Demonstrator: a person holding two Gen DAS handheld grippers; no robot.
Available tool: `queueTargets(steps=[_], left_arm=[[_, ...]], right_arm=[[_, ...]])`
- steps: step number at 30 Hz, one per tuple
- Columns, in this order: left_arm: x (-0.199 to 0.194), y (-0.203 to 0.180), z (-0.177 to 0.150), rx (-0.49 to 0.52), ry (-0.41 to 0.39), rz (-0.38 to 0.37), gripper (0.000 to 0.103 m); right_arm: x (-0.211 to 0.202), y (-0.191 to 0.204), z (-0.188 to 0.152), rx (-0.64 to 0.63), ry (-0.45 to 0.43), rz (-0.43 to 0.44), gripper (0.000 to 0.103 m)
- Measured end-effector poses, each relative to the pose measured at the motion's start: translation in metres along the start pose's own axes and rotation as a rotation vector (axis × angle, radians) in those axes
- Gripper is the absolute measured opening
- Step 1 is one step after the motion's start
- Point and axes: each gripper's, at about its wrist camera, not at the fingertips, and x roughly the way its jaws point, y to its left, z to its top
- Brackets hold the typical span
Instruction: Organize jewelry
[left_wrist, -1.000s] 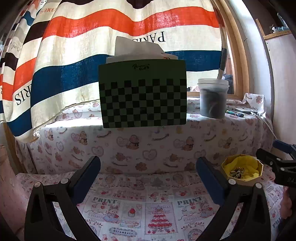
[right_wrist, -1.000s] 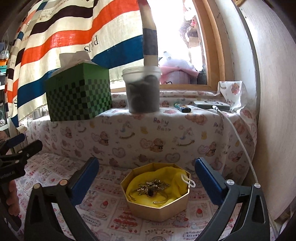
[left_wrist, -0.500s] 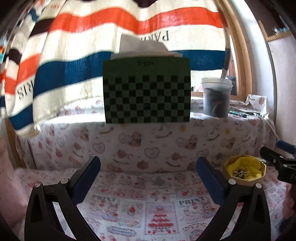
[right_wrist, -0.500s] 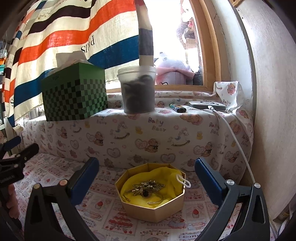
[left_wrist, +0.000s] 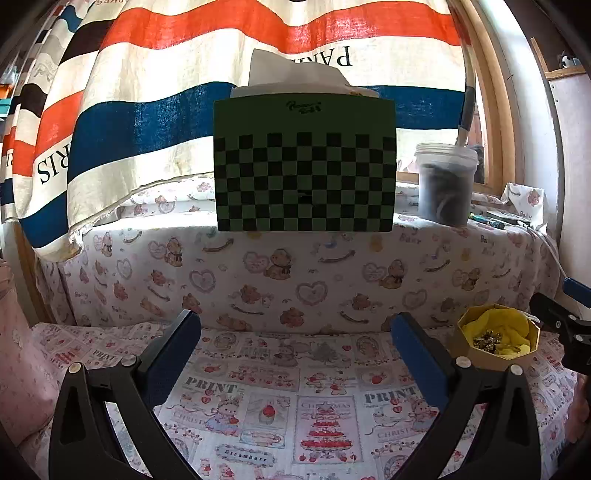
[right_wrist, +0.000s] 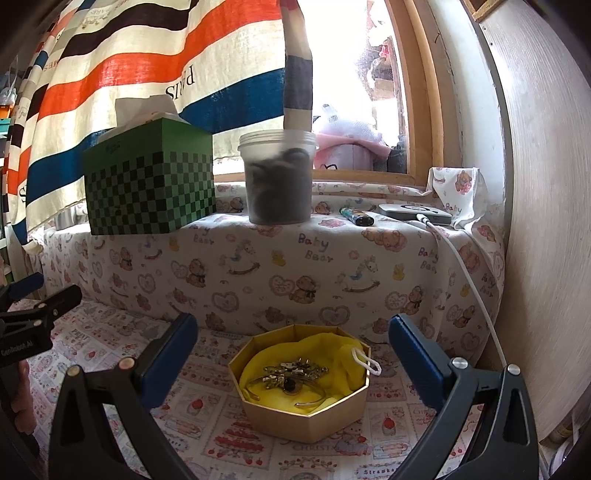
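A gold octagonal box (right_wrist: 306, 417) sits on the printed cloth, lined with a yellow pouch (right_wrist: 332, 365) that holds a tangle of gold jewelry (right_wrist: 291, 376). My right gripper (right_wrist: 293, 332) is open and empty, its blue fingers on either side of the box and just short of it. My left gripper (left_wrist: 295, 332) is open and empty over bare cloth, well left of the box (left_wrist: 496, 345), which shows at the right of the left wrist view. Each gripper shows at the edge of the other's view.
A raised ledge under teddy-bear cloth (right_wrist: 295, 258) runs behind the box. On it stand a green checkered tissue box (left_wrist: 304, 166), a plastic tub of dark items (right_wrist: 279, 177), a lighter (right_wrist: 356, 216) and a flat device with a white cable (right_wrist: 413, 214). A wall (right_wrist: 535, 221) is close on the right.
Both grippers have shifted a little; the tissue box has drifted right in the left wrist view and the gold box sits slightly nearer and more central in the right. Both stay open.
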Motion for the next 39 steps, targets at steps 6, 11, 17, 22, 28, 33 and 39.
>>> queueTargets(steps=[6,11,17,22,28,33,39], left_arm=[[0.0007,-0.0032,-0.0001,0.015,0.005,-0.025,0.103],[-0.0004,-0.0023,0.0001,0.01,-0.001,-0.026,0.103],[-0.0002,-0.0017,0.0005,0.01,0.003,-0.023,0.103],[-0.0006,-0.0019,0.0003,0.01,0.003,-0.028,0.103],[0.0003,-0.0023,0.0003,0.013,0.007,-0.029,0.103],[0.0005,-0.003,0.0003,0.018,0.007,-0.034,0.103],[0.0007,-0.0028,0.0002,0.019,0.009,-0.037,0.103]], right_arm=[[0.0006,-0.0008,-0.0001,0.0,0.0,0.002,0.103],[0.0007,-0.0008,-0.0001,0.0,0.001,0.002,0.103],[0.0022,-0.0005,0.0,-0.002,0.007,0.006,0.103],[0.0015,-0.0003,0.0001,-0.003,0.008,0.005,0.103],[0.0015,-0.0001,0.0001,-0.004,0.009,0.004,0.103],[0.0016,0.0001,0.0002,-0.004,0.007,0.004,0.103],[0.0022,-0.0003,0.0003,-0.004,0.01,0.005,0.103]])
